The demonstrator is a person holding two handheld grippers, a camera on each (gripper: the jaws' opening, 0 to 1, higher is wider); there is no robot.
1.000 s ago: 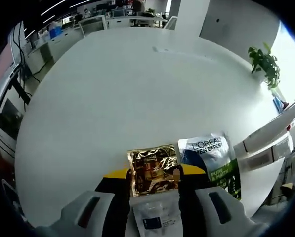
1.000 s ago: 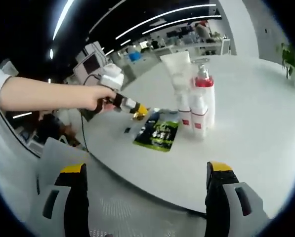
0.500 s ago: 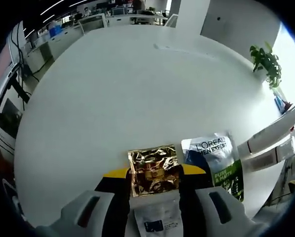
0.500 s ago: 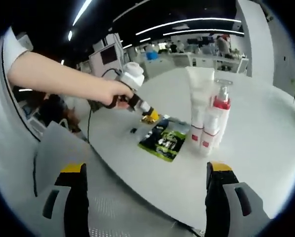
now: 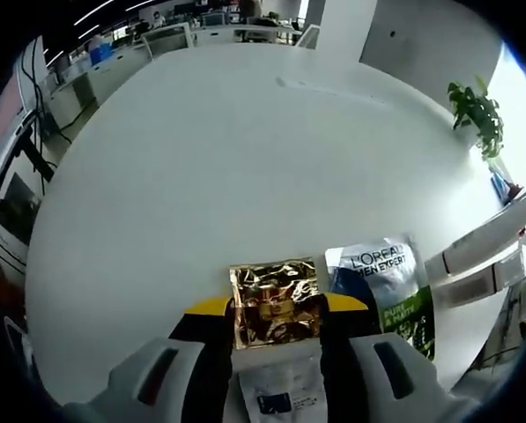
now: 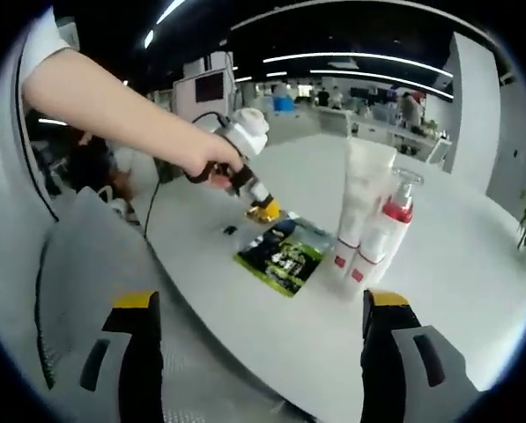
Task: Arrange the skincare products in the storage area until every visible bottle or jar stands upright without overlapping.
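In the left gripper view, my left gripper (image 5: 277, 305) has its yellow-tipped jaws against the two side edges of a crinkled gold sachet (image 5: 276, 295), low over the white table (image 5: 227, 150). A white sachet (image 5: 280, 392) shows between the jaws, nearer the camera. A grey and green L'Oreal Men Expert sachet (image 5: 384, 282) lies flat just right of the gold one. In the right gripper view, my right gripper (image 6: 261, 300) is open and holds nothing, off the table's near edge. A white tube (image 6: 364, 189) and a red and white pump bottle (image 6: 388, 225) stand upright. A hand holds the left gripper (image 6: 264, 210) beside the green sachet (image 6: 285, 260).
A grey chair back (image 6: 86, 264) stands below the table's near edge in the right gripper view, with the person's bare arm (image 6: 113, 106) reaching over it. A potted plant (image 5: 476, 110) stands past the table's far right. Desks and monitors fill the background.
The right gripper's view has swung, so the bottles and the hand sit more centred now. The left gripper and gold sachet have barely shifted.
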